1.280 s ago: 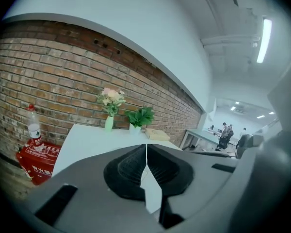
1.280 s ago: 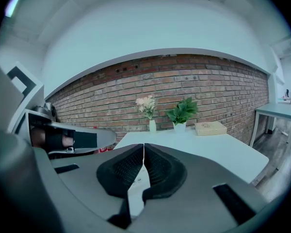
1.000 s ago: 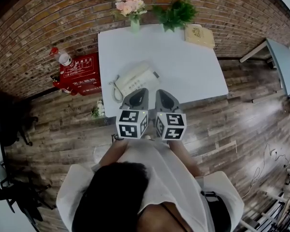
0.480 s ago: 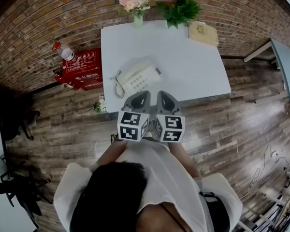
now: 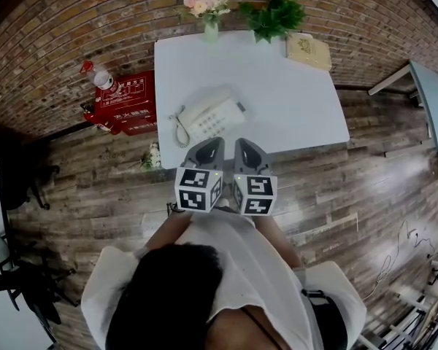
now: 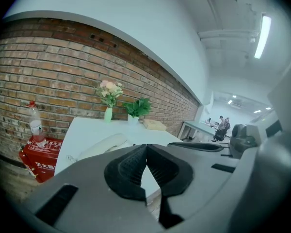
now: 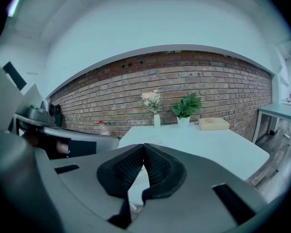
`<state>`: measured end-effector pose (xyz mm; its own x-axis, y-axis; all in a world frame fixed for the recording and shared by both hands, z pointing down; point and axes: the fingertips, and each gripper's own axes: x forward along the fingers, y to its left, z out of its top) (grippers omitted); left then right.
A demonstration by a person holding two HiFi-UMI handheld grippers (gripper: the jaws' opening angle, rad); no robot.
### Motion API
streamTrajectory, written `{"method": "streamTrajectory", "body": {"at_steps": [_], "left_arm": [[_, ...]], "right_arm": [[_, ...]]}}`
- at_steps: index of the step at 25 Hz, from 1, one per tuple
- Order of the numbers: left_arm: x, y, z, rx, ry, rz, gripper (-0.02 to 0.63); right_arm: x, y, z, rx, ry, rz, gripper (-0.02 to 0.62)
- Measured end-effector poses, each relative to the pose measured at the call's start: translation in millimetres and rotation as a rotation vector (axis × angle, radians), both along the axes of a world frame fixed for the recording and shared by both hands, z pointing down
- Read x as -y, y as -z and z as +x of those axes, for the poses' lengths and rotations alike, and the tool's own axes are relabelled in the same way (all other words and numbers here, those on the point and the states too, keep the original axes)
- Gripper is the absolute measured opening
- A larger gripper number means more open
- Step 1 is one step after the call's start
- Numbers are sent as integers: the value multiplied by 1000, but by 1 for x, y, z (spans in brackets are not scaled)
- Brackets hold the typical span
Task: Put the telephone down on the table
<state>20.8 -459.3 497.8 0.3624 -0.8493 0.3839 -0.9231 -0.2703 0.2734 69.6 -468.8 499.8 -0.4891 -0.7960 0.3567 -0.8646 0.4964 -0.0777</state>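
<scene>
A white telephone [image 5: 212,117] with a coiled cord lies on the white table [image 5: 299,100], near its front left part, handset on the cradle. In the left gripper view the telephone [image 6: 103,145] shows just beyond the jaws. My left gripper [image 5: 208,149] and right gripper [image 5: 246,149] are held side by side at the table's front edge, just short of the telephone. The left gripper [image 6: 146,155] is shut with nothing between its pads. The right gripper [image 7: 143,154] is also shut and empty.
A vase of pink flowers [image 5: 206,6], a green plant [image 5: 272,14] and a tan book [image 5: 309,52] stand along the table's far edge by the brick wall. A red box [image 5: 125,108] and a bottle [image 5: 96,79] sit on the floor at left. Another desk [image 5: 428,100] stands at right.
Both grippers stay shut and almost still at the table's front edge. Only the head view has shifted slightly.
</scene>
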Motion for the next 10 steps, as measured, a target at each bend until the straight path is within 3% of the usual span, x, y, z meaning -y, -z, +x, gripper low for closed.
{"method": "streamTrajectory", "body": {"at_steps": [6,10], "left_arm": [[-3,3,-8,-70,24,-13,26],[-10,1,-15,-74,44,-22,26]], "right_arm": [[-4,2,-2,-25,3,27,25],[-10,-1,-2,-21,0,11,25]]}}
